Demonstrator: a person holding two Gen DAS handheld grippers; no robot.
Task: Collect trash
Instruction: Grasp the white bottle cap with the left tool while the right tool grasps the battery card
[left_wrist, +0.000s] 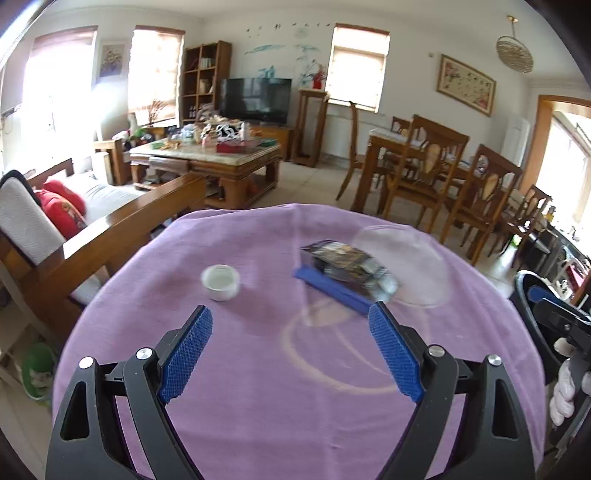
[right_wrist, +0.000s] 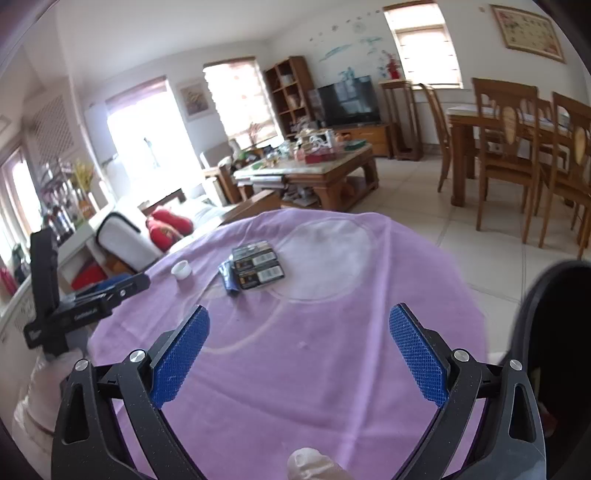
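Hovering over the near edge of the table (right_wrist: 332, 369), left gripper (left_wrist: 290, 328) and right gripper (right_wrist: 299, 328) gaping empty, readying for white cap (left_wrist: 220, 282) and packets (right_wrist: 256, 267) mid-table.

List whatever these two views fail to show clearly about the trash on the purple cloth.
- Dark packet, left wrist view: motion blur smears its print.
- Same packet, right wrist view: label text too small to read.
- Blue item beside it: partly tucked under the packet; its kind is unclear.
- White cap: inside not visible.
- Bin: cut off by the frame edge.
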